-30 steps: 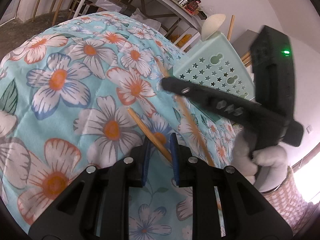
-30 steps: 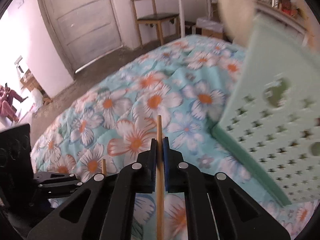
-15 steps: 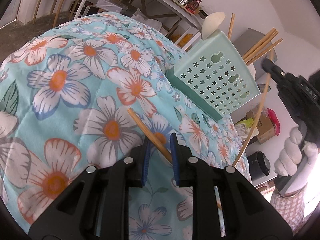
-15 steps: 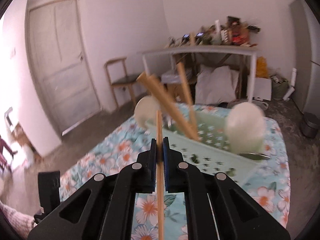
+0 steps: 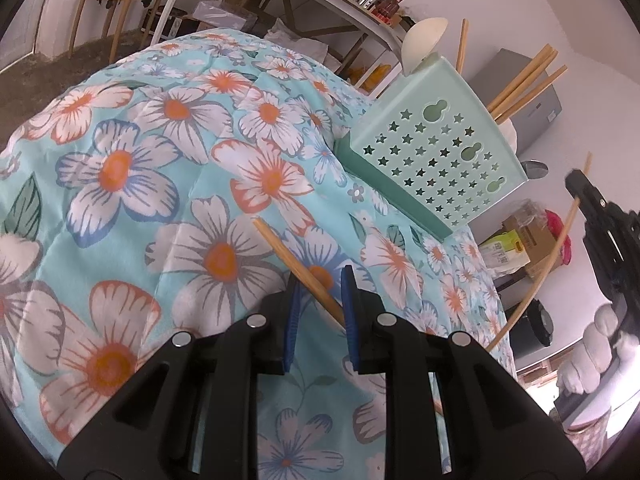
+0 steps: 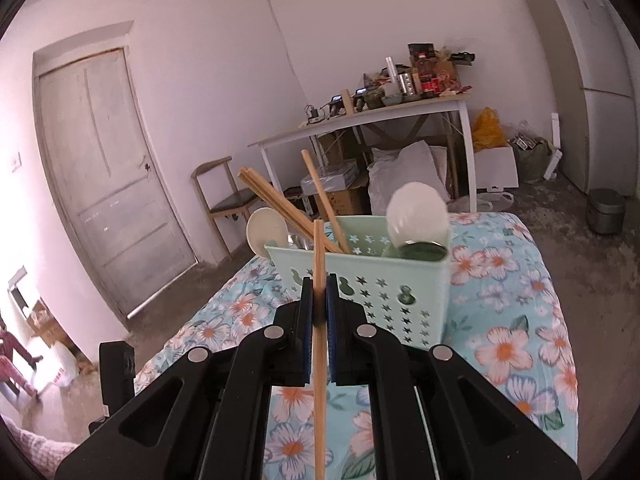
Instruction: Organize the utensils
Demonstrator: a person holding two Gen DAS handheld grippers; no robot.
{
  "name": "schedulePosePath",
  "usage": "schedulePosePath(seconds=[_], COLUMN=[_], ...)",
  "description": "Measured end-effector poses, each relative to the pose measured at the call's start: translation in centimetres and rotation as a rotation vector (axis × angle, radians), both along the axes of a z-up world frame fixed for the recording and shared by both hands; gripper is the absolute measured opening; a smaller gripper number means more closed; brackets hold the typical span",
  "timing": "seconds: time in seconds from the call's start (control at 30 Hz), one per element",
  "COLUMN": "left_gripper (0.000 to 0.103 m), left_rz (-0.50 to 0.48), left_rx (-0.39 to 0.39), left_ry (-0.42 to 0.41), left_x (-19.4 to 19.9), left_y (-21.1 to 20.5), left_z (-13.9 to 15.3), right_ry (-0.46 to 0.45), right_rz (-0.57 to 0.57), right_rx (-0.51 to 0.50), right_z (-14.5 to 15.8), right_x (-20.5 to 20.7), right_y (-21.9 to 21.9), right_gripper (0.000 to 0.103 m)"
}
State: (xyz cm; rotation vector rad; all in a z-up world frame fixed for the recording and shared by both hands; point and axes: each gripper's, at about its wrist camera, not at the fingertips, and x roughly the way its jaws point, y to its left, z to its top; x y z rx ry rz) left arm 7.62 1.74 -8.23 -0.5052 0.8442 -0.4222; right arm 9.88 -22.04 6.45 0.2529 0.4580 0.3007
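From my left wrist camera, my left gripper (image 5: 318,300) has its blue pads clamped slantwise on a light, stiff wooden chopstick (image 5: 298,270) just above the floral bedspread (image 5: 120,168), gripped toward one end, so I judge it may pivot. From my right wrist camera, my right gripper (image 6: 319,306) is pinched tight on another chopstick (image 6: 319,320) held upright before the mint-green utensil basket (image 6: 400,292), which already holds several chopsticks (image 6: 280,208), two pale spoons (image 6: 416,216) and something metal I cannot identify.

No legible text or labels
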Motion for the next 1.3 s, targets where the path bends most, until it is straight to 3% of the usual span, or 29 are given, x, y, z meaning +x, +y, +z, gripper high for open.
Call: schedulePosePath(seconds=[0.17, 0.7, 1.3], left_gripper=[0.018, 0.012, 0.009], left_rz=[0.006, -0.008, -0.038], left_rx=[0.016, 0.031, 0.076], left_ry=[-0.021, -0.197, -0.339], left_x=[-0.3, -2.3, -4.6], left_y=[-0.1, 0.0, -1.2], left_z=[1.1, 7.6, 12.1], right_ry=[-0.007, -0.048, -0.118], right_rz=[-0.014, -0.008, -0.020], right_rx=[0.031, 0.113, 0.153], right_z=[0.0, 0.6, 2.3], right_x=[-1.1, -3.2, -6.1], right_y=[-1.4, -2.9, -4.1], right_gripper=[0.006, 0.006, 0.006])
